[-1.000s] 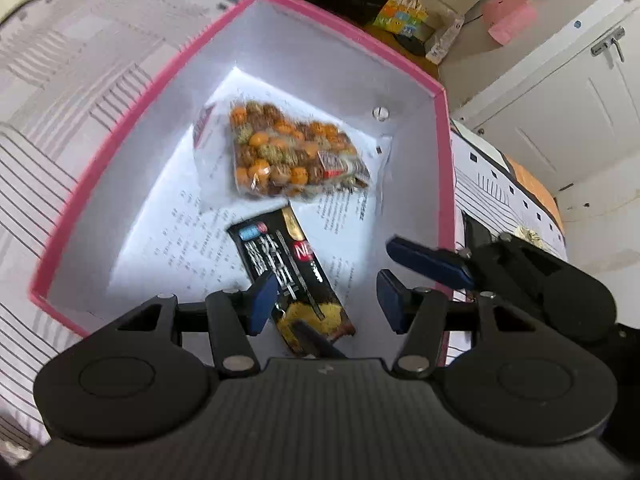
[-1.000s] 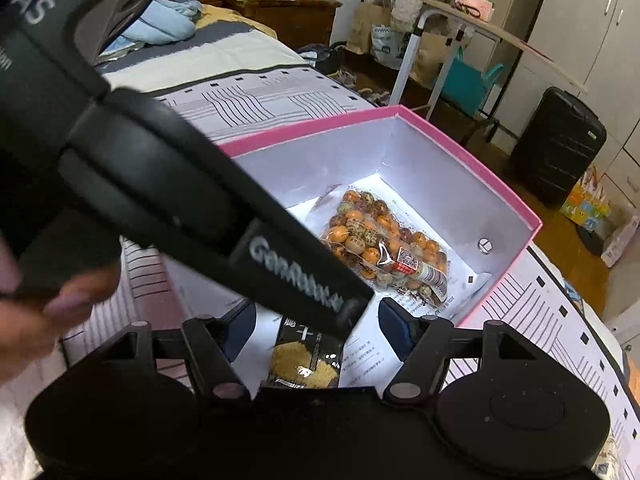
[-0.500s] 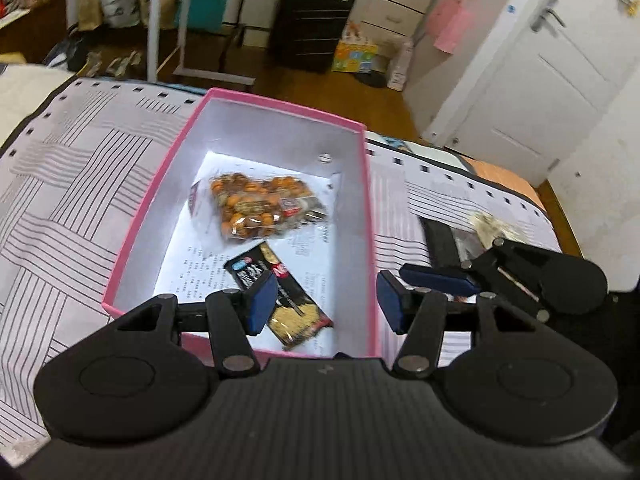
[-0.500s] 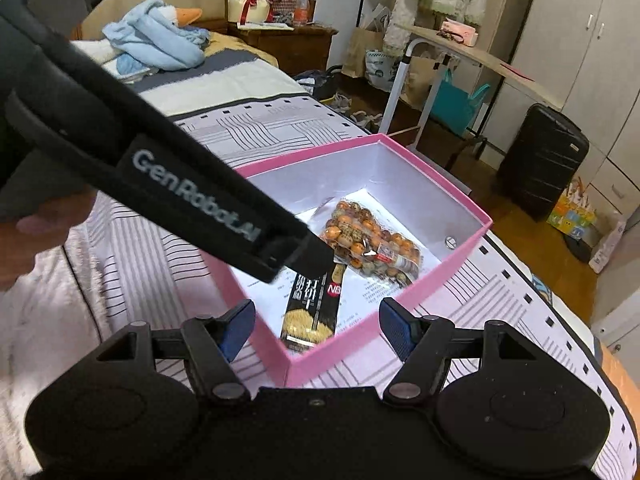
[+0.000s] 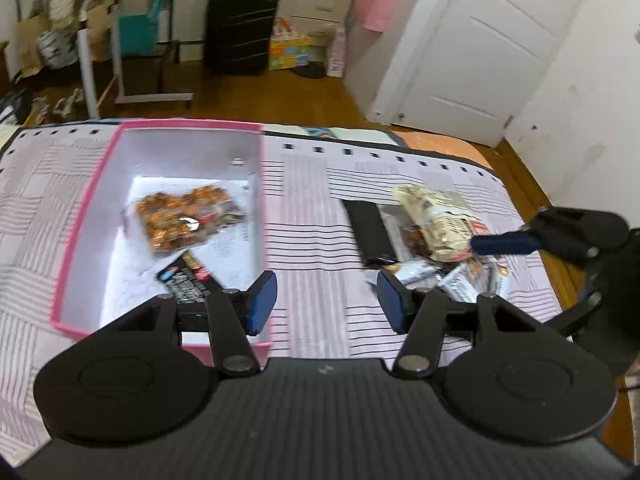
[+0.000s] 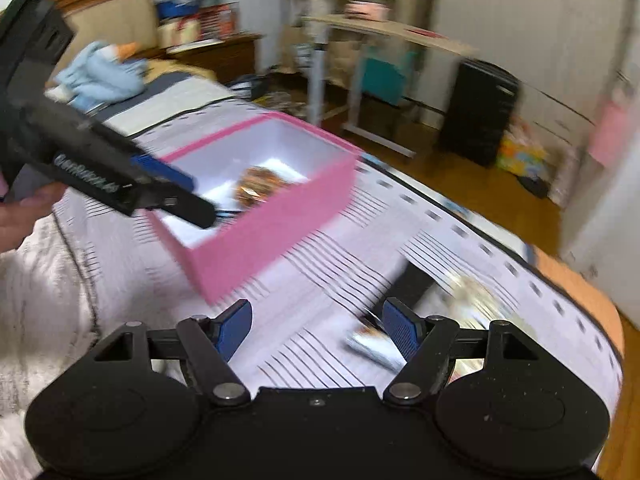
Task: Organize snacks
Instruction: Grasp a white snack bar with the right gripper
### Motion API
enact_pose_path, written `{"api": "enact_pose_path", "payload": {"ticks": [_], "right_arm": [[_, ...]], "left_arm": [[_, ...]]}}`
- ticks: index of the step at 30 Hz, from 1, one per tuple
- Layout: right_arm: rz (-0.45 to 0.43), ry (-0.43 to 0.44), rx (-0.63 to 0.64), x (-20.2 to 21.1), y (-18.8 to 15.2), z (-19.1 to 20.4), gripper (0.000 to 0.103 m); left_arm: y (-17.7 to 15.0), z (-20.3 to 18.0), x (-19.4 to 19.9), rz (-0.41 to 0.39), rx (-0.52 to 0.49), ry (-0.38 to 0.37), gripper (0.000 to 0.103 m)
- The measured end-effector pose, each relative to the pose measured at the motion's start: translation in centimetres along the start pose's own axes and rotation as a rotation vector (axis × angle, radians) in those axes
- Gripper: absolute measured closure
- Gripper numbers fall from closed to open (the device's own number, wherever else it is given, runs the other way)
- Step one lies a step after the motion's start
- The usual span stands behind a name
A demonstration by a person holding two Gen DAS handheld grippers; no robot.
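while two snacks already lie in the pink box (image 5: pixel 76 240), a clear bag of orange nuts (image 5: pixel 182 218) and a dark packet (image 5: pixel 186 278) on its white floor, the rest is left in a heap (image 5: pixel 430 236) on the striped bedspread (image 5: pixel 312 240), well apart from the box to its right. the heap is made up of a pale crinkled bag on top, a black flat packet beside it and small silver wrappers at the near edge.

the left gripper (image 5: pixel 323 300) is held above the bedspread just beside the box's right wall, its jaws parted with nothing between them. the right gripper (image 6: pixel 316 330) is pointed down at the cloth short of the heap, and its jaws have just been opening; nothing is seen between them. in the left view one of its blue fingers (image 5: pixel 504 242) is seen next to the pale bag, though touch cannot be judged. the right view is smeared by motion.

both tools seem to be empty and turned toward the heap so that the next snack can be taken. the box is kept open-topped and near, presumably so each carry is short. the loose, slippery wrappers are likely to slide when pinched.
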State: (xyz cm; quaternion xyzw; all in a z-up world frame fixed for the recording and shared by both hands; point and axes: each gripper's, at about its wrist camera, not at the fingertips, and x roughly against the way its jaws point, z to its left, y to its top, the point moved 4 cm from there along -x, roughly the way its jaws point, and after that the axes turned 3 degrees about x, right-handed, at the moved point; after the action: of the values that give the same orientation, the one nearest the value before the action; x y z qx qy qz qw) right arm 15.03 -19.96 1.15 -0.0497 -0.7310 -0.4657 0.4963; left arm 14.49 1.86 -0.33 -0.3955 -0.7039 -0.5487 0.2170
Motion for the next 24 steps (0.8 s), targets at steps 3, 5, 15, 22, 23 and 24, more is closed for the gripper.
{"api": "enact_pose_path", "payload": {"ticks": [3,5,15,22,23,24], "right_arm": [[0.020,-0.027,-0.107,0.4,-3.2,-3.0,0.026],[0.034,-0.037,-0.171,0.2,-5.5,-4.4,0.026],[0.084,-0.068,-0.210,-3.7,-11.4,-6.1,0.028],[0.087,-0.113,-0.239,-6.8,-12.9,-6.8,0.034],[0.087,-0.118,-0.249,-7.2,-13.2,-7.0,0.036],[0.084,-0.122,-0.259,-7.5,-13.3,-7.1,0.037]], "left_arm": [[-0.5,-1.9,-1.8,0.009,-0.039,-0.020,0.048],[-1.2,-3.1,-3.4,0.024,-0.055,-0.034,0.048],[-4.2,-8.0,-11.9,0.067,-0.109,-0.051,0.048],[-3.8,-8.9,-17.6,0.041,-0.297,-0.012,0.048],[-3.9,-9.0,-18.3,0.043,-0.325,-0.015,0.048],[-3.9,-9.1,-18.8,0.044,-0.345,-0.020,0.047]]}}
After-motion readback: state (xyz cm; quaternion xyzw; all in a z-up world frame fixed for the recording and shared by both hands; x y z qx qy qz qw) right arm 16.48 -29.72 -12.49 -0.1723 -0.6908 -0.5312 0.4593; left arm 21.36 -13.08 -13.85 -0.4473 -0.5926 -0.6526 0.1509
